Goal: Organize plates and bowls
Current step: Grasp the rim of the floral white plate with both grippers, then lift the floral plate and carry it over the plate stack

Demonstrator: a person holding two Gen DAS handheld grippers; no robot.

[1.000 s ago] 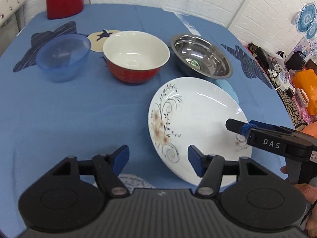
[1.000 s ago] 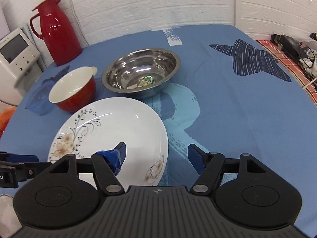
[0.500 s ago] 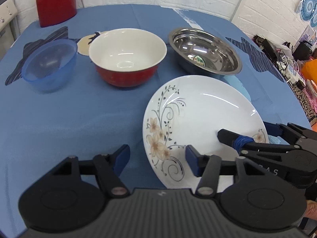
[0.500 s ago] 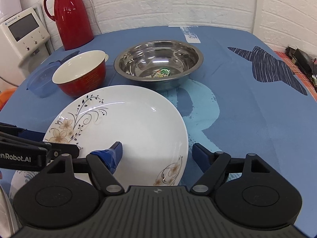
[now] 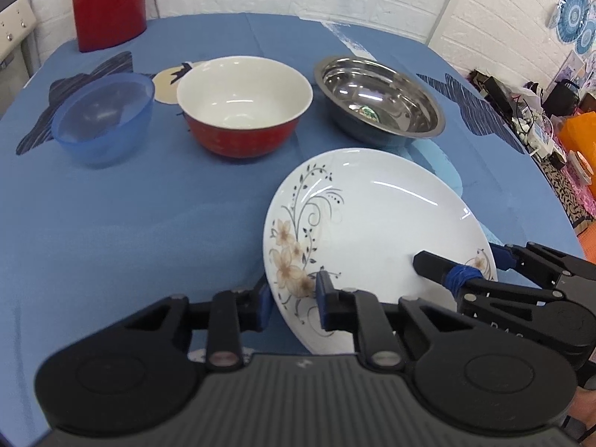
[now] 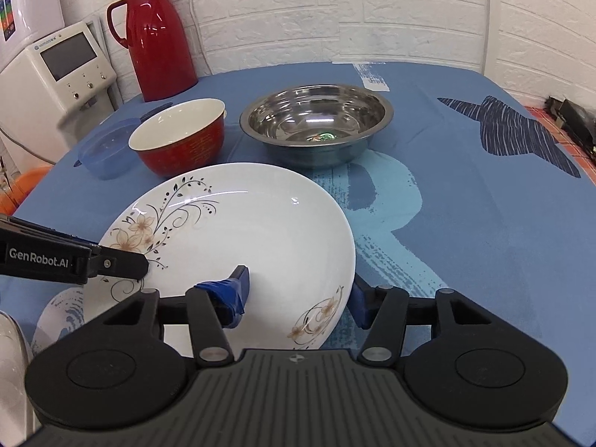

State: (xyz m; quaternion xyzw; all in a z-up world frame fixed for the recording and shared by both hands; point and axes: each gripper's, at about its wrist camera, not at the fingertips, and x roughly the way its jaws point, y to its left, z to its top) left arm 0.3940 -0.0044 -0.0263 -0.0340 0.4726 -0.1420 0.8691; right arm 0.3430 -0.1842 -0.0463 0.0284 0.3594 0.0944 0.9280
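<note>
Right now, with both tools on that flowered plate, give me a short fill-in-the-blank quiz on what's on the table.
1. Both the left tool and the right tool straddle the rim of the white ____ with flower decoration.
2. The bowl with a white inside is ____ on the outside.
3. The blue plastic bowl stands beside the red bowl, on the side away from the ____ bowl.
4. The tall red jug stands at the table's ____ edge, near the brick wall.

Missing words: plate; red; steel; far

I see a white painted-brick wall (image 6: 372, 11) behind the blue-clothed counter (image 6: 484, 223). Left of the red thermos (image 6: 158, 33) stands a white appliance (image 6: 70, 70); clutter (image 5: 521, 111) off its far right.
</note>
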